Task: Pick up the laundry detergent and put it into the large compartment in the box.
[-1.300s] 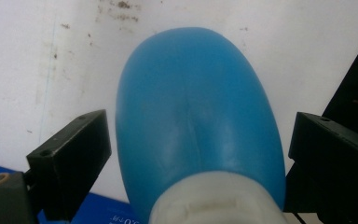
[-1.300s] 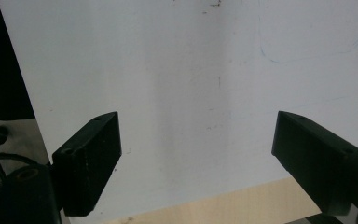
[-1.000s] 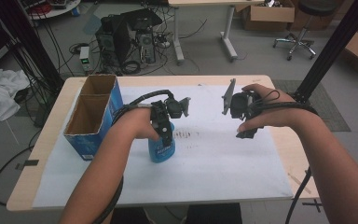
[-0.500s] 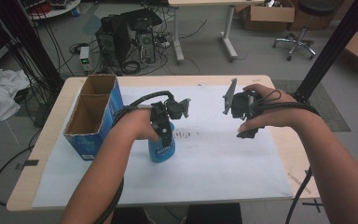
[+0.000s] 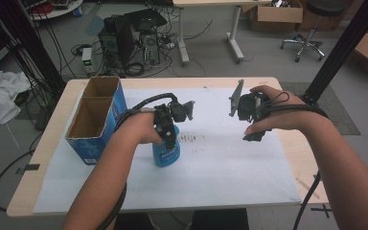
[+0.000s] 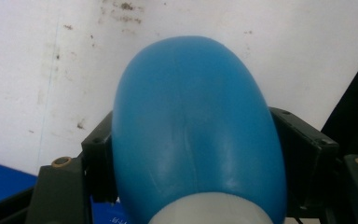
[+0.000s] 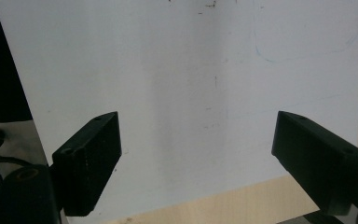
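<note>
Blue bottle (image 5: pixel 166 152), upright, long axis vertical, mid-worktop left of centre; left gripper (image 5: pixel 168 135) jaws, just closing, clamp its top; right gripper (image 7: pixel 196 158) wide open, empty.

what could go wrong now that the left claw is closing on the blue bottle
The left claw has just been closing on the blue bottle, near its rounded top; the smooth curve could let it slip or tip when lifted. The open cardboard box stands close by, so a swing leftward might knock it.
</note>
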Demonstrator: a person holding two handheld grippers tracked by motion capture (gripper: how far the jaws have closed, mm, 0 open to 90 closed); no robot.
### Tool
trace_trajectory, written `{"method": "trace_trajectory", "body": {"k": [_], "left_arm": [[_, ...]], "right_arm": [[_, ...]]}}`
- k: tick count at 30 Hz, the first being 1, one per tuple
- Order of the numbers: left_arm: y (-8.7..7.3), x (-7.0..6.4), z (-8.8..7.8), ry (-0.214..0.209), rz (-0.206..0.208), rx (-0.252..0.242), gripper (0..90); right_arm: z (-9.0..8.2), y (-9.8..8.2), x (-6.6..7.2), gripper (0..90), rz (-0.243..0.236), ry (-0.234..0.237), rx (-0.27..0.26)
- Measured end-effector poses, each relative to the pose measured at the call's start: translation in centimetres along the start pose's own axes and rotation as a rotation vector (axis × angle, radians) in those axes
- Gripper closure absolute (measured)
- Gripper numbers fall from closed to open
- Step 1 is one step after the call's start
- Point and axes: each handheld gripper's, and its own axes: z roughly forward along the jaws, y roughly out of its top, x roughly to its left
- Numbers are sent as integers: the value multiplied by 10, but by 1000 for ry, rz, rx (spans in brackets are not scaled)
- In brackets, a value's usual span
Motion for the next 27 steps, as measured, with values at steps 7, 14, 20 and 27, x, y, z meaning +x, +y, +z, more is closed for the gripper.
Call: {"method": "trace_trajectory", "body": {"k": [7, 14, 20, 27], "left_arm": [[1, 0, 1, 27, -3, 3, 334], [1, -2, 1, 53, -23, -5, 360], [1, -2, 1, 55, -17, -5, 365], [0, -3, 1, 61, -11, -11, 372]], "right_arm": [[1, -3, -1, 157, 3, 4, -1], [0, -2, -2, 157, 2, 0, -2], [2, -2, -2, 157, 4, 2, 1], [6, -1, -1, 157, 5, 7, 4]]}}
